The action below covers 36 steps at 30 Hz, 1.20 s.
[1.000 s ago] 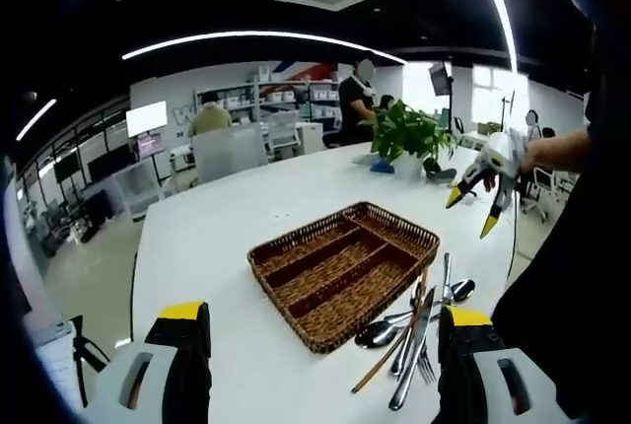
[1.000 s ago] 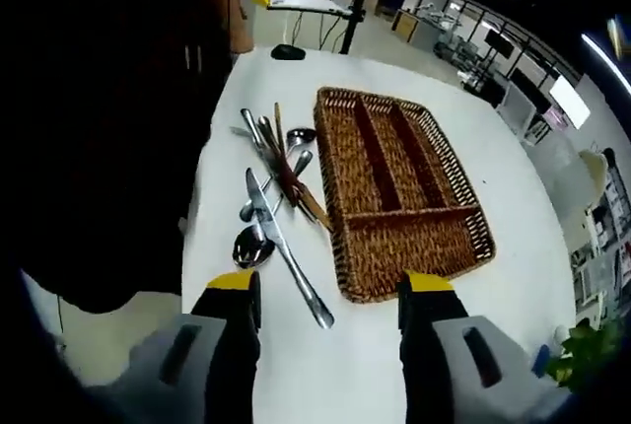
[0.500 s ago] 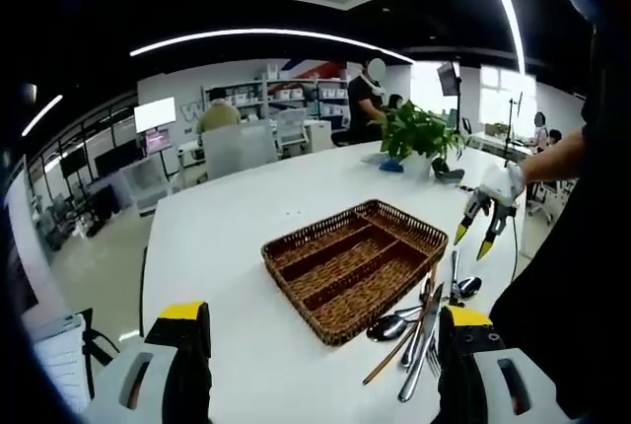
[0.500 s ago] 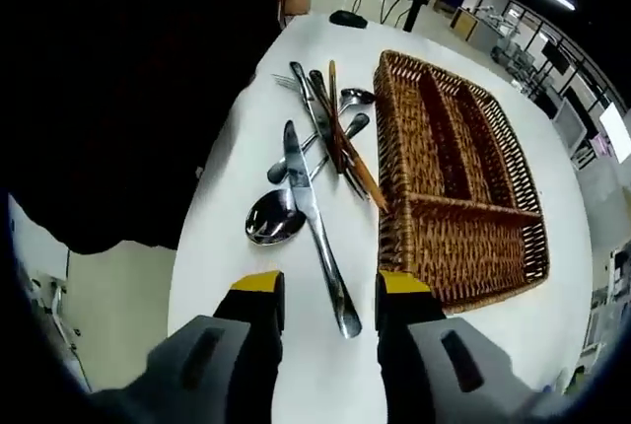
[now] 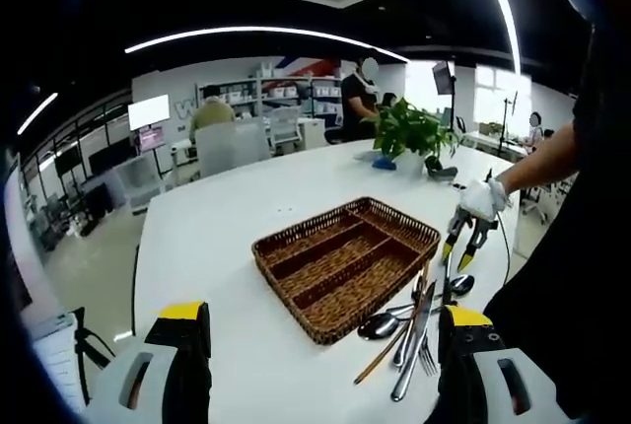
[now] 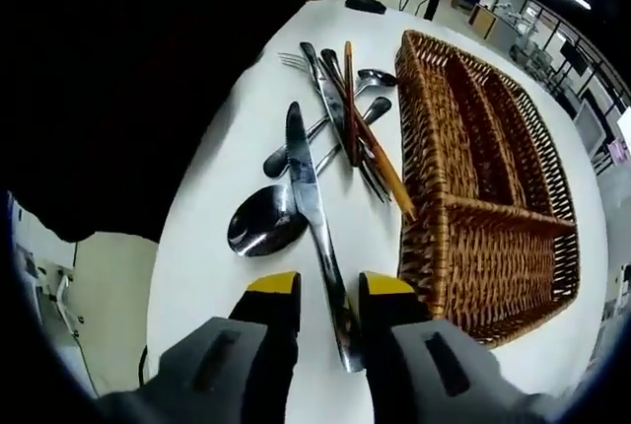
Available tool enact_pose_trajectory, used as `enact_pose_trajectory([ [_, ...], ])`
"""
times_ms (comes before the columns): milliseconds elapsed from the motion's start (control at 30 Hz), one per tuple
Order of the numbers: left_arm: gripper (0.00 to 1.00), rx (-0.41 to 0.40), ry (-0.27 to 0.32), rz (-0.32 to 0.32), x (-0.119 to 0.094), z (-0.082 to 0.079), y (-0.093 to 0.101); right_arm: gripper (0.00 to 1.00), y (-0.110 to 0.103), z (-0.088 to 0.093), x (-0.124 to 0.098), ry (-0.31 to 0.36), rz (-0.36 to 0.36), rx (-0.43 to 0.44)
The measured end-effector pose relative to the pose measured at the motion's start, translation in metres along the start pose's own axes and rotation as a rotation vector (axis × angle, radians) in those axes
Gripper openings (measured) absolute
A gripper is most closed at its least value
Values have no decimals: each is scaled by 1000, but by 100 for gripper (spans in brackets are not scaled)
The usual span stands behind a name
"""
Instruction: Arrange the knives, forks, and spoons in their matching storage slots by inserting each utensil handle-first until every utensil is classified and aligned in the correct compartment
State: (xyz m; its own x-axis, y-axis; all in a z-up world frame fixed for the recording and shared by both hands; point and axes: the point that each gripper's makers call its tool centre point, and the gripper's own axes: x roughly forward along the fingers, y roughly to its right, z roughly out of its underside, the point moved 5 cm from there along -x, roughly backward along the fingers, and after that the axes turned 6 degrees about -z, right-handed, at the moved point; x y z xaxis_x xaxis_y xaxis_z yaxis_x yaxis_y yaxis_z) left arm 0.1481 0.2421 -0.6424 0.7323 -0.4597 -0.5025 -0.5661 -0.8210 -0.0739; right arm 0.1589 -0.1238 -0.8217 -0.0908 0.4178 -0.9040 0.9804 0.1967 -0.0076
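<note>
Beside the basket (image 6: 493,187), my right gripper (image 6: 330,291) straddles the knife (image 6: 314,217) handle, jaws narrowed but not yet clamped. It lies across a spoon (image 6: 258,222); a skewed pinch could drag that along. My left gripper (image 5: 320,330) hangs wide open.

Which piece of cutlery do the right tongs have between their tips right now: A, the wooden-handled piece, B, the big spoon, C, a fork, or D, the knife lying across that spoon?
D: in the right gripper view the right tongs straddle the handle end of the knife, whose blade crosses the big spoon beside the wicker tray.
</note>
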Motion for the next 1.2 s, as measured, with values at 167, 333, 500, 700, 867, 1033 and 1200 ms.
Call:
enact_pose_trajectory([
  [167, 100, -4, -4, -5, -2, 1, 2, 13, -1, 0, 7, 12, -26, -10],
  [333, 100, -12, -7, -11, -4, 4, 3, 7, -2, -4, 9, 36, -40, -52],
  [500, 100, -16, -7, -12, -4, 5, 6, 5, -2, -8, 10, -8, -69, -122],
  [700, 100, -19, -3, -7, -3, 5, 8, 4, -2, -10, 10, -11, -59, -134],
  [867, 100, -16, -30, 36, 7, 15, 25, 3, -5, -12, 10, -22, -56, -148],
  [1033, 100, -14, -44, 97, 29, 27, 54, 3, -5, -14, 5, -3, -27, -132],
  [1200, 82, 140, -117, 215, 59, 46, 99, 3, -5, -16, 4, 9, -14, -123],
])
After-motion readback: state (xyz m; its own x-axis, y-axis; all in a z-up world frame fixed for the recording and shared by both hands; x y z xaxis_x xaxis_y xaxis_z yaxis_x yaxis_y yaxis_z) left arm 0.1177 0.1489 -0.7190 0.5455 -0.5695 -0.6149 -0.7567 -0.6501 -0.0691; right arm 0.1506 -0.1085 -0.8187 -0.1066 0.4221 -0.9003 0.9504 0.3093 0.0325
